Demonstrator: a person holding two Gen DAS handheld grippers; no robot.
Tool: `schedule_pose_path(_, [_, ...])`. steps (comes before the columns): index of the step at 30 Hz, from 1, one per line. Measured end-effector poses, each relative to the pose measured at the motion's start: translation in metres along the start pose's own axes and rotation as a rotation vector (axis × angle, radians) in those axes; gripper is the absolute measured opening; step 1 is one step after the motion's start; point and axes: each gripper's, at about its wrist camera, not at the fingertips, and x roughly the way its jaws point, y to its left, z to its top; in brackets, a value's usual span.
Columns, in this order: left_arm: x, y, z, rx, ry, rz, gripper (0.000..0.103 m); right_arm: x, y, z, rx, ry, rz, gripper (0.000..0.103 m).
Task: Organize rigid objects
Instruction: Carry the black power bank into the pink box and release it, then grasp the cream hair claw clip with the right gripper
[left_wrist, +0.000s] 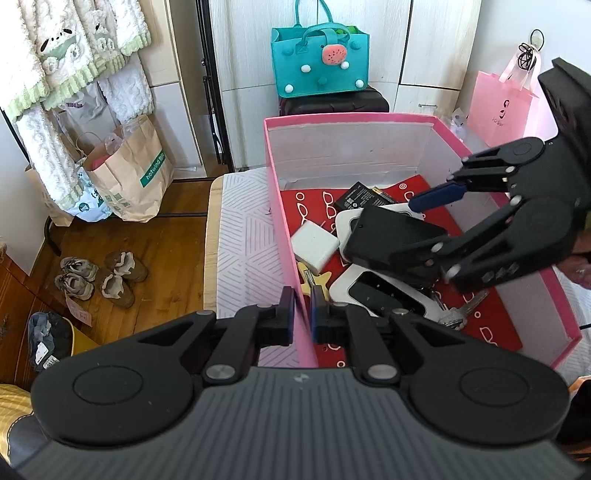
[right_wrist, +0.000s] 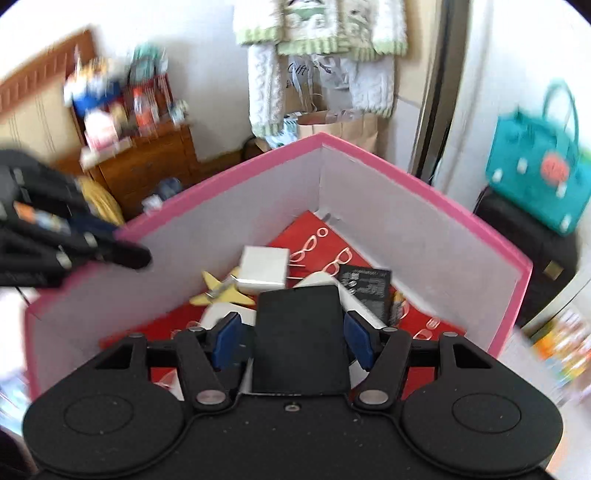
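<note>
Left wrist view: the left claw (left_wrist: 302, 310) is clenched on the near left wall of the pink box (left_wrist: 284, 229), one finger outside, one inside. The box rests on a white patterned worktop (left_wrist: 243, 236). Inside, on a red liner (left_wrist: 498, 317), lie a white adapter (left_wrist: 314, 243), a yellow star-shaped piece (left_wrist: 314, 278), a black battery (left_wrist: 364, 197), two white-framed devices and a bunch of keys (left_wrist: 458, 312). The right claw (left_wrist: 424, 218) reaches in from the right, carrying a flat black slab (left_wrist: 391, 230) above the devices.

Right wrist view: the right claw (right_wrist: 295, 332) grasps the black slab (right_wrist: 299, 339) between its blue pads (right_wrist: 227, 339), over the box interior. The left claw (right_wrist: 125, 251) pinches the far left wall
</note>
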Motion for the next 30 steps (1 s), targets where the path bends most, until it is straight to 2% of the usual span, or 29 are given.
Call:
schedule_pose_path(3, [0.001, -0.002, 0.000, 0.006, -0.006, 0.008, 0.008, -0.024, -0.015, -0.005, 0.079, -0.071, 0.046, 0.067])
schedule_pose_path(7, [0.000, -0.001, 0.000, -0.004, -0.007, 0.000, 0.008, -0.067, -0.030, -0.024, 0.115, -0.229, 0.022, 0.068])
schedule_pose_path(10, [0.000, 0.000, -0.001, -0.007, -0.011, -0.002, 0.008, -0.094, -0.043, -0.042, 0.139, -0.344, -0.064, 0.074])
schedule_pose_path(13, [0.000, 0.000, -0.002, -0.012, -0.014, -0.004, 0.008, -0.119, -0.057, -0.063, 0.172, -0.393, -0.151, 0.074])
schedule_pose_path(18, [-0.001, 0.001, -0.002, -0.018, -0.016, -0.003, 0.008, -0.136, -0.085, -0.101, 0.297, -0.385, -0.228, 0.075])
schedule_pose_path(25, [-0.001, 0.002, -0.002, -0.025, -0.018, -0.001, 0.008, -0.114, -0.103, -0.151, 0.433, -0.305, -0.297, 0.075])
schedule_pose_path(30, [-0.001, 0.001, -0.002, -0.017, -0.012, -0.003, 0.008, -0.091, -0.103, -0.173, 0.445, -0.253, -0.343, 0.077])
